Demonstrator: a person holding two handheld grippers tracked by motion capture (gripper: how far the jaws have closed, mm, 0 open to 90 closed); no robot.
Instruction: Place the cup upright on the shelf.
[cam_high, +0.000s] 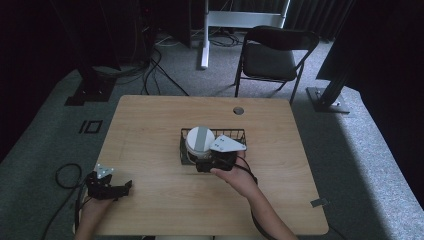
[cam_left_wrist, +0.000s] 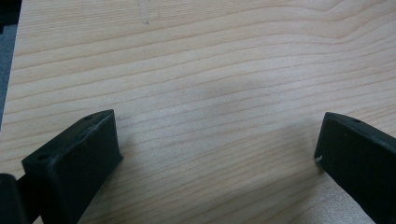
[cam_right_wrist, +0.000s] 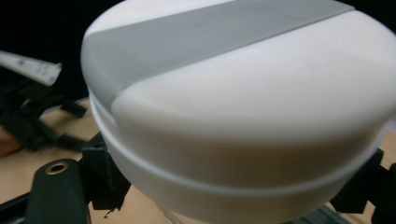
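Note:
A round white container (cam_high: 199, 139) with a grey band across its lid sits at the left end of a black wire basket (cam_high: 235, 133) in the middle of the wooden table (cam_high: 150, 120). My right gripper (cam_high: 202, 156) reaches in from the near side and is shut on it. In the right gripper view the container (cam_right_wrist: 233, 102) looms large, with a black jaw pressed against each flank of it. My left gripper (cam_high: 124, 189) rests at the table's near left corner, away from the basket. Its jaws stand wide apart over bare wood (cam_left_wrist: 217, 93), so it is open.
A cable hole (cam_high: 238, 110) lies in the tabletop behind the basket. A black folding chair (cam_high: 272, 52) stands beyond the far edge, with stand bases (cam_high: 327, 97) and cables (cam_high: 150, 70) on the grey carpet. A cable loop (cam_high: 67, 175) lies left of the table.

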